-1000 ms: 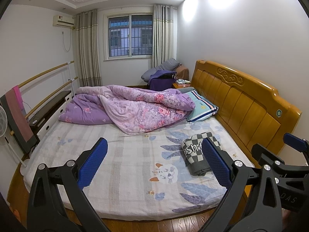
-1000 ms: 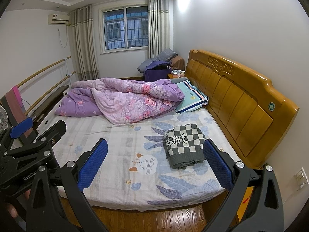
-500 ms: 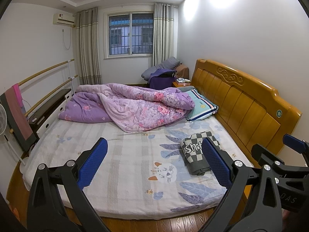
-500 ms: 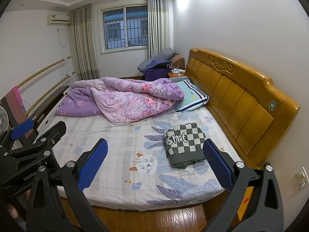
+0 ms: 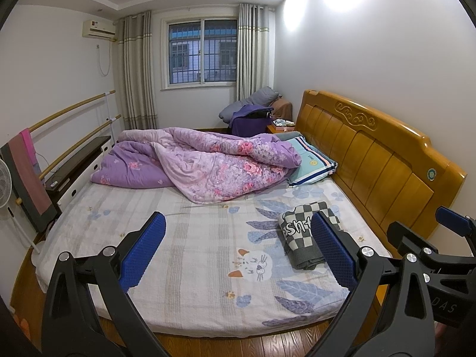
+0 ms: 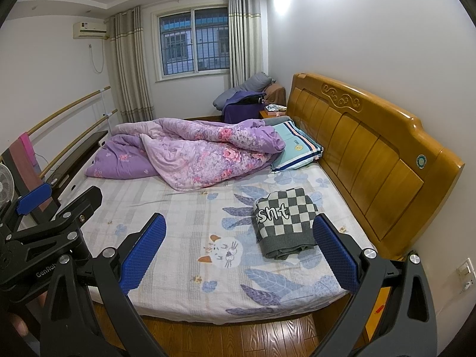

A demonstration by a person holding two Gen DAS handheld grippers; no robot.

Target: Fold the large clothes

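Note:
A folded grey-and-white checked garment (image 5: pixel 303 238) with white letters lies on the bed sheet (image 5: pixel 208 255) near the headboard; it also shows in the right wrist view (image 6: pixel 282 223). My left gripper (image 5: pixel 238 250) is open and empty, held above the bed's foot edge, away from the garment. My right gripper (image 6: pixel 238 250) is open and empty, also back from the bed. Each gripper shows at the side of the other's view: the right one (image 5: pixel 446 238) and the left one (image 6: pixel 44 223).
A crumpled purple floral quilt (image 5: pixel 208 166) covers the far half of the bed beside a striped pillow (image 5: pixel 312 163). A wooden headboard (image 5: pixel 372 160) runs along the right. Wooden rails (image 5: pixel 74 136) and a fan (image 5: pixel 6 181) stand left. Wood floor (image 6: pixel 238 336) lies below.
Both grippers have drawn back slightly from the bed and stay open. The folded garment has not moved.

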